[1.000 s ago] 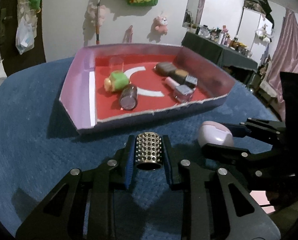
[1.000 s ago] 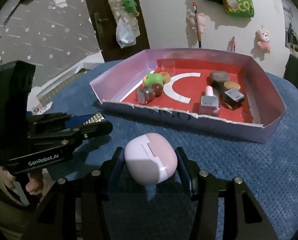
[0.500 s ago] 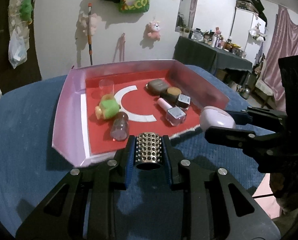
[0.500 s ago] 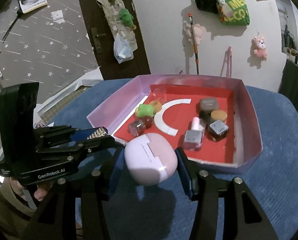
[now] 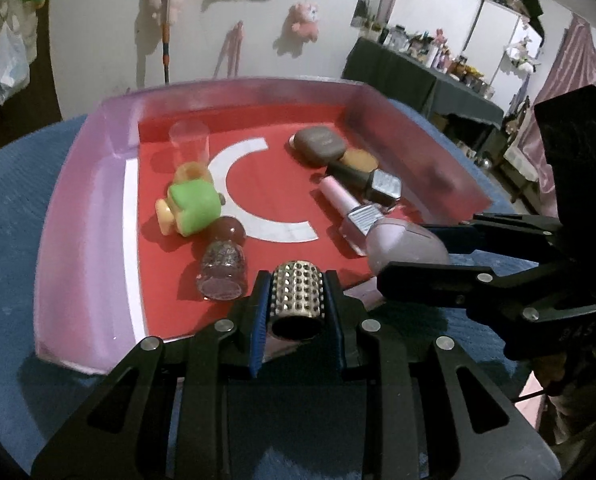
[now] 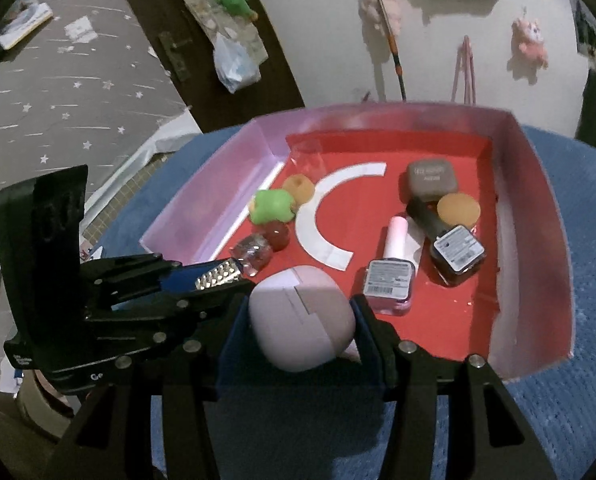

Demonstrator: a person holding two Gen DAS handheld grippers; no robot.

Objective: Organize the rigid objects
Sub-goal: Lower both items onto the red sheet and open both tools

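Perforated silver metal cylinder (image 5: 297, 295) sits clamped in the left claw (image 5: 298, 308); right claw (image 6: 302, 330) grips a pale pink rounded case (image 6: 301, 322), both above the pink-walled red tray's (image 5: 77, 216) near edge.

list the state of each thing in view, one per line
left tongs: shut on the perforated metal cylinder
right tongs: shut on the pink case
tray: open-topped, holding items
clear cup: upright
glitter bottle: lying down
pink polish bottle: lying down
dark polish bottle: lying down
grey case: closed
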